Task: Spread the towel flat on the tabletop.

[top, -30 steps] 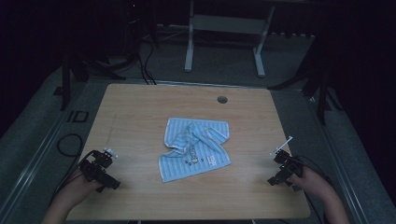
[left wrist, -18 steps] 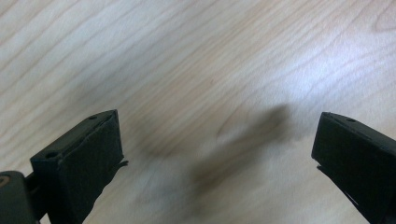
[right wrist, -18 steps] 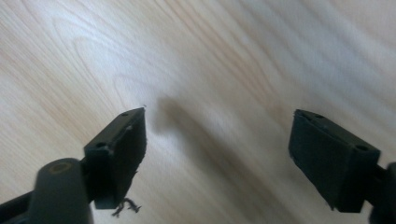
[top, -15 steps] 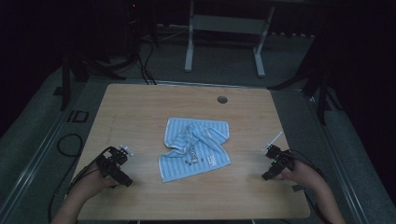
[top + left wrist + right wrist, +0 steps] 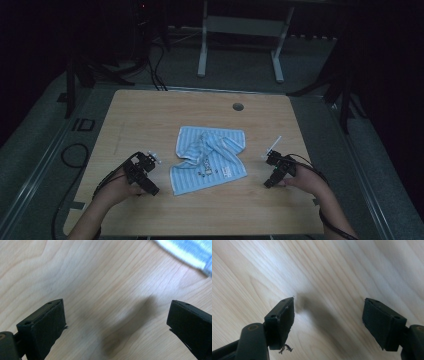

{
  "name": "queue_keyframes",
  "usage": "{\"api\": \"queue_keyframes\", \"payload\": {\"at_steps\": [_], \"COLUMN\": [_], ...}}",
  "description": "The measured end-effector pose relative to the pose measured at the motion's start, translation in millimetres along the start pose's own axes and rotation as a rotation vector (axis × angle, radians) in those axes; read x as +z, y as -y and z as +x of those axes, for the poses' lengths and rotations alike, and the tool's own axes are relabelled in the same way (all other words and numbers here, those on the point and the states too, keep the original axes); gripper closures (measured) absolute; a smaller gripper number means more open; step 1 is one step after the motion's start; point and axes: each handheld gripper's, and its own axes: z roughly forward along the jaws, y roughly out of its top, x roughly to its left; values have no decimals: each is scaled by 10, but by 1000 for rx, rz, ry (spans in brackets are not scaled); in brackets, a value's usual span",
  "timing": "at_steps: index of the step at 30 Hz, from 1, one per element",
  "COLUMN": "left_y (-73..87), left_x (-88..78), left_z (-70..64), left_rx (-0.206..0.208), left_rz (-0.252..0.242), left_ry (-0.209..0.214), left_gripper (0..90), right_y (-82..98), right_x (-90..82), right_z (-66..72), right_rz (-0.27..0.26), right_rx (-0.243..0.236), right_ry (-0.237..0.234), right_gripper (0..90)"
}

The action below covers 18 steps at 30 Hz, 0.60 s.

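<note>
A light blue striped towel [image 5: 210, 157] lies crumpled in the middle of the wooden table [image 5: 150, 115]. My left gripper [image 5: 146, 175] hovers just left of the towel's near left corner. In the left gripper view the left gripper [image 5: 116, 322] has its jaws wide open over bare wood, with the towel's edge [image 5: 185, 252] at the upper right. My right gripper [image 5: 274, 172] hangs to the right of the towel, a short gap away. In the right gripper view the right gripper [image 5: 328, 320] is open over bare wood; its jaws have just been closing a little with nothing between them.
A round cable hole [image 5: 238, 106] sits near the table's far edge. A white metal frame [image 5: 240, 30] stands on the floor behind the table. Black cables [image 5: 75, 155] lie on the floor at the left. Bare wood surrounds the towel.
Both hands have moved inward towards the towel: the left gripper to the right, the right gripper to the left. The towel has not moved.
</note>
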Motion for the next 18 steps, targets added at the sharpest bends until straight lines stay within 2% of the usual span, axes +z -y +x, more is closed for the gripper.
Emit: {"api": "queue_keyframes", "payload": {"at_steps": [6, 8, 13, 15, 18], "left_y": [-118, -158, -254, -299, -384], "left_x": [9, 9, 31, 30, 24], "left_z": [-64, -86, -143, -162, -195], "left_rx": [20, 31, 54, 64, 82], "left_rz": [-6, -10, -19, -31, -45], "left_ry": [1, -1, 5, 9, 12], "left_gripper": [22, 68, 70, 155, 161], "right_y": [-212, -286, -454, -526, -647], "right_x": [-13, -24, -53, -55, -59], "right_z": [81, 112, 167, 177, 198], "right_rz": [-14, -22, -59, -68, -75], "right_rx": [-43, -61, -76, -83, -108], "right_ry": [4, 14, 16, 16, 27], "right_gripper": [259, 258, 257, 257, 258]}}
